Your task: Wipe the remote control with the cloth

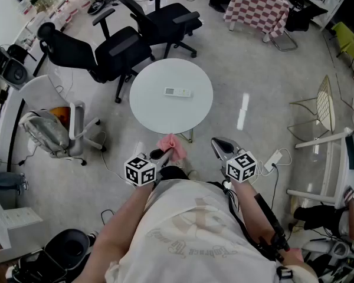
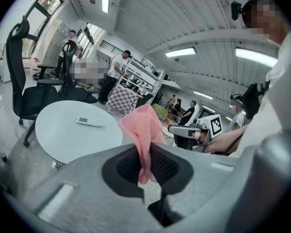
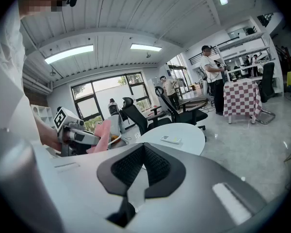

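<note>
A white remote control (image 1: 177, 91) lies flat near the middle of the round white table (image 1: 147, 108); it also shows as a remote (image 2: 90, 122) in the left gripper view and a remote (image 3: 171, 140) in the right gripper view. My left gripper (image 1: 163, 154) is shut on a pink cloth (image 1: 173, 147), which sticks up from the closed jaws as a bunched cloth (image 2: 144, 139). It hangs short of the table's near edge. My right gripper (image 1: 220, 144) is shut with nothing in it, to the right of the cloth and also short of the table.
Black office chairs (image 1: 115, 49) stand behind the table and a white chair (image 1: 53, 125) at its left. A checkered table (image 1: 256, 5) is at the back. A white rack (image 1: 327, 152) and a power strip (image 1: 273, 160) lie to the right. People stand far off.
</note>
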The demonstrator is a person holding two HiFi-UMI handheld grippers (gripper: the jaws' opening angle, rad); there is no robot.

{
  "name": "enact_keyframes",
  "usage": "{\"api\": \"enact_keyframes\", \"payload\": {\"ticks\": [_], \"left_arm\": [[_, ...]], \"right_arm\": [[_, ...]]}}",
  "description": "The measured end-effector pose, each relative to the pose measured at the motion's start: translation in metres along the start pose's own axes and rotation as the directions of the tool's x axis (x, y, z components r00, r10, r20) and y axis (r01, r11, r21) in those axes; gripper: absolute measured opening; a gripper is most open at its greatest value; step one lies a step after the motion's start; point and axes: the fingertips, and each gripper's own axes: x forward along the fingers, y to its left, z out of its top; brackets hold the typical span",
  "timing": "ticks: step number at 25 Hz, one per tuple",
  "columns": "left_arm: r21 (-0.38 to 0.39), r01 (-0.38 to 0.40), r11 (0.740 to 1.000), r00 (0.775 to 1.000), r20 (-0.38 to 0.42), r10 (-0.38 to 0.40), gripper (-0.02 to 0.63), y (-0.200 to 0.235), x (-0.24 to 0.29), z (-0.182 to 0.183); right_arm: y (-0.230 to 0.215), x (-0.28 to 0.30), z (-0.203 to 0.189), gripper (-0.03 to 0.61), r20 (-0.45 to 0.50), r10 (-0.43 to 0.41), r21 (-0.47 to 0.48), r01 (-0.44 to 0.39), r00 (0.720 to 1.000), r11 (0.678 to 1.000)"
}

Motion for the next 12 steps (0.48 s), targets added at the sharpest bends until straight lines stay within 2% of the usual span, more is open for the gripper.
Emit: {"api": "enact_keyframes", "payload": {"ticks": [12], "left_arm": [[-0.019,-0.028,0.999,1.0,-0.004,0.027,0.02,0.015,0.002,-0.002]], "right_arm": [[-0.013,0.015,-0.009,0.008,-0.021,-0.006,0.005,0.006,1.0,1.0]]}}
